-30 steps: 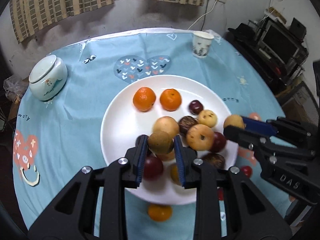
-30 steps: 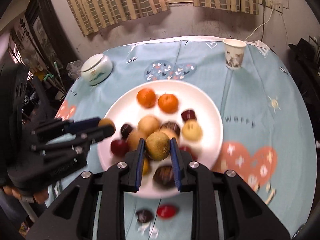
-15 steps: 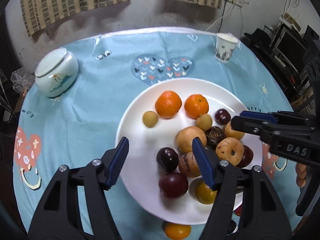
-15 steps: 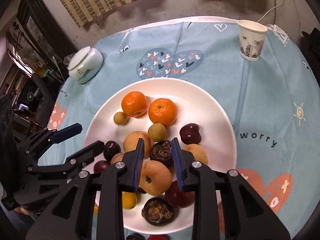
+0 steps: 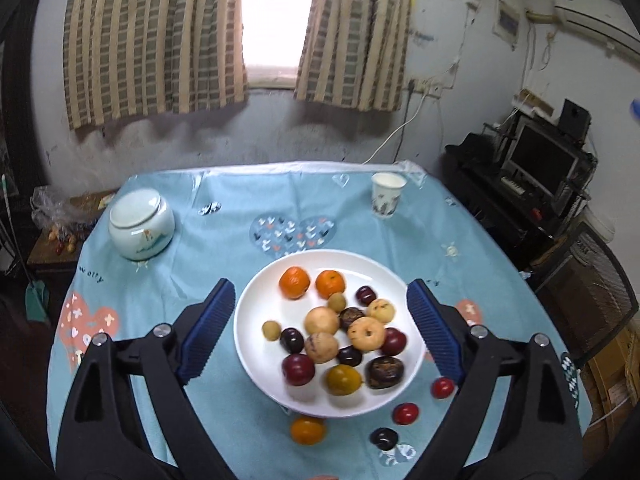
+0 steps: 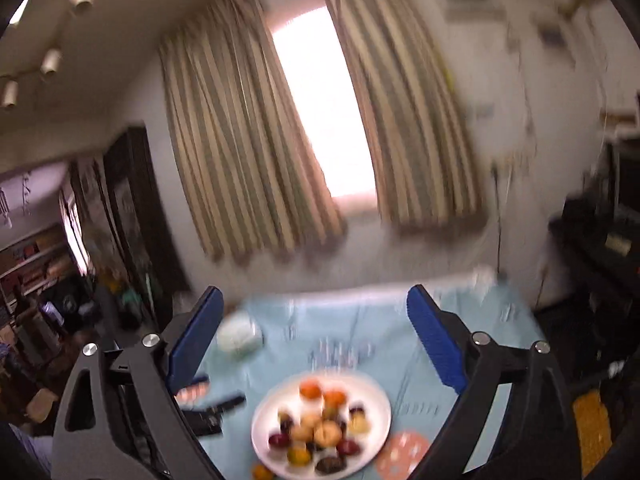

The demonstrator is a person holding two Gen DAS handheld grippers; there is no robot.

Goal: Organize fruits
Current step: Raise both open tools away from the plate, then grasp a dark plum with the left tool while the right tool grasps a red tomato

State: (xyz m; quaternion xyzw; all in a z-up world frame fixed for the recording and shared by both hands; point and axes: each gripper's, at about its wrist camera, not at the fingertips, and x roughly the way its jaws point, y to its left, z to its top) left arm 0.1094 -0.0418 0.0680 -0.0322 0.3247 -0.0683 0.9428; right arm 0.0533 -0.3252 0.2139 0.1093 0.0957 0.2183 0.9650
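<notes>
- The white plate [image 5: 256, 344] sits low centre in the left wrist view, piled with oranges [image 5: 294, 282], dark plums [image 5: 298, 369] and pale round fruits.
- An orange [image 5: 307, 429] and small red fruits [image 5: 405, 413] lie on the blue tablecloth [image 5: 208, 248] just below it.
- The left gripper [image 5: 320, 330] has just been opening; its jaws stand wide, holding nothing.
- The right gripper [image 6: 316, 344] likewise: spread wide, empty, its view blurred.
- A lidded jar [image 5: 141, 224] stands at left, a paper cup [image 5: 387, 195] upper right.

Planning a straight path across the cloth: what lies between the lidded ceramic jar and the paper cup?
Only bare blue tablecloth between the jar and the cup; the left wrist view shows it.
</notes>
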